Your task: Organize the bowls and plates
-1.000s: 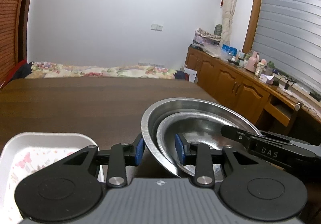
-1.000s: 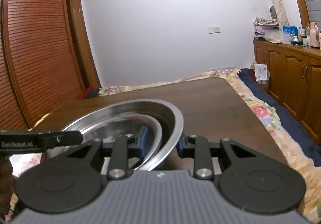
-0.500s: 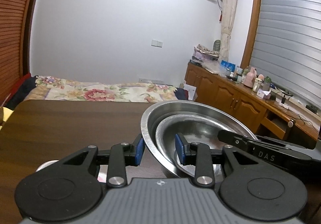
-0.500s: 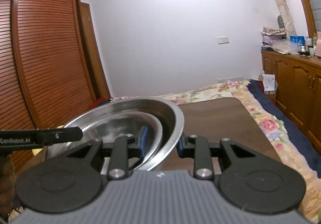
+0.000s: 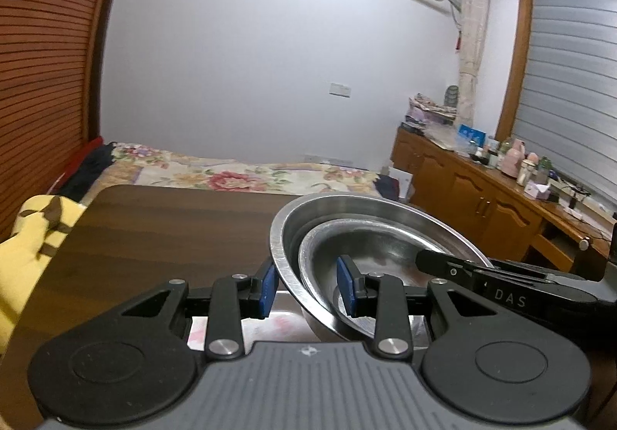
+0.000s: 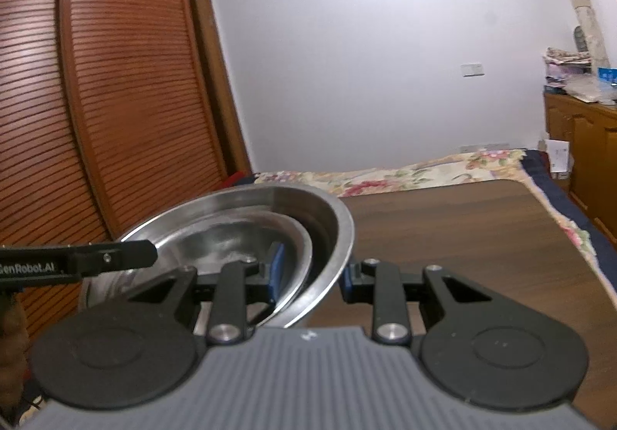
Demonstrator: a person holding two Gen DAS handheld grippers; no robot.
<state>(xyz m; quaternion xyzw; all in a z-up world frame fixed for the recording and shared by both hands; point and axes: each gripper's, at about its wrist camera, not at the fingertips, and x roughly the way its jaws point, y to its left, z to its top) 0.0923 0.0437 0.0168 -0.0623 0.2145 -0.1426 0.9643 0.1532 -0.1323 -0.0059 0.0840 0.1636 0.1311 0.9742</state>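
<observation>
Left gripper clamped on near-left rim of two nested steel bowls, right gripper clamped on right rim, table beneath

Two shiny steel bowls are nested: the smaller inner bowl sits inside the large outer bowl, shifted toward its near side. The pair is tilted, held clear above the dark wooden desk, near the desk's right edge
</observation>
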